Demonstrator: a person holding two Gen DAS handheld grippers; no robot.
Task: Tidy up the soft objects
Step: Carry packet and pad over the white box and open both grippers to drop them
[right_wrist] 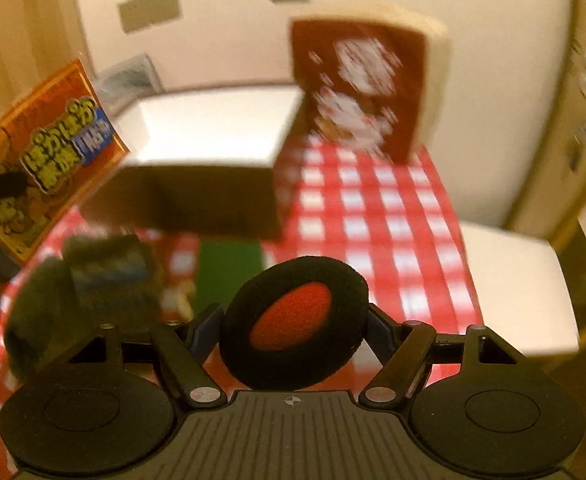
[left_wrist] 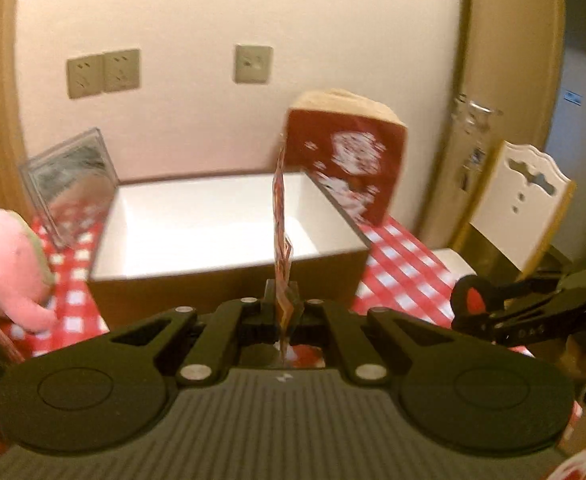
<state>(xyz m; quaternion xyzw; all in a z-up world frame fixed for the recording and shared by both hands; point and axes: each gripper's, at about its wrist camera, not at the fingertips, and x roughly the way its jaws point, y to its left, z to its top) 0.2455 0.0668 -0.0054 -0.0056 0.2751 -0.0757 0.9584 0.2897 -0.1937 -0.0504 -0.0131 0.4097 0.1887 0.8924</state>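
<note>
My left gripper [left_wrist: 283, 308] is shut on a flat orange packet [left_wrist: 282, 236], seen edge-on, held in front of the open white-lined box [left_wrist: 221, 216]. The packet's printed face shows in the right wrist view [right_wrist: 49, 156]. My right gripper [right_wrist: 293, 332] is shut on a round black foam pad with a red centre [right_wrist: 293, 320], held above the checked cloth; it also shows in the left wrist view [left_wrist: 471, 300]. A red Santa cushion [left_wrist: 345, 156] leans on the wall behind the box's right end. A pink plush toy [left_wrist: 5, 260] sits at the far left.
A red-and-white checked cloth [right_wrist: 373, 208] covers the table. A clear case [left_wrist: 69, 184] leans left of the box. A dark blurred object [right_wrist: 93, 288] and a green patch [right_wrist: 229, 276] lie in front of the box. A white chair [left_wrist: 525, 200] and door stand to the right.
</note>
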